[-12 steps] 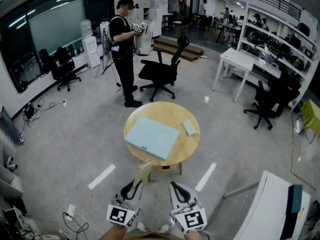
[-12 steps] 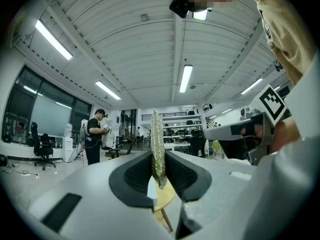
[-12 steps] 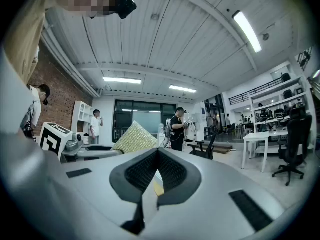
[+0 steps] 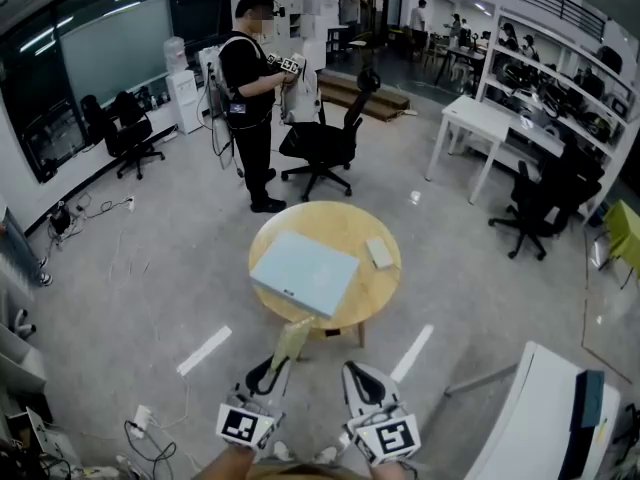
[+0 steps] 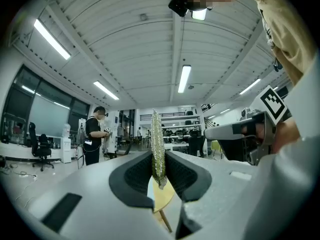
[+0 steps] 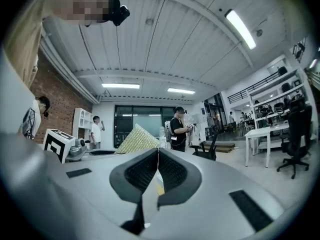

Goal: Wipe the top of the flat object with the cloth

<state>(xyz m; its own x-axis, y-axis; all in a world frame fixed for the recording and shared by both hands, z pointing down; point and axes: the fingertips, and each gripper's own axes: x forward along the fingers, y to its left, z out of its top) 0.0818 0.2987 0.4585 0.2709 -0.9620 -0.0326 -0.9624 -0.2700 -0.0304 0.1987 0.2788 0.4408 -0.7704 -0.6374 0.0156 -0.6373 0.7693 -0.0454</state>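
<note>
The cloth [image 5: 157, 144], yellow-green and textured, stands upright, pinched between the closed jaws of the left gripper [image 5: 159, 168]. From the head view the cloth [image 4: 292, 340] hangs in the air just short of the near edge of the round wooden table [image 4: 345, 226]. The flat object [image 4: 303, 273], pale blue, lies on the table's left half, with a small pale block [image 4: 379, 254] apart from it at the right. The right gripper [image 6: 157, 170] has its jaws pressed together with nothing between them and hovers beside the left gripper [image 4: 268, 373], below the table. Behind the table a person [image 4: 250, 98] stands next to a black chair [image 4: 325, 143].
</note>
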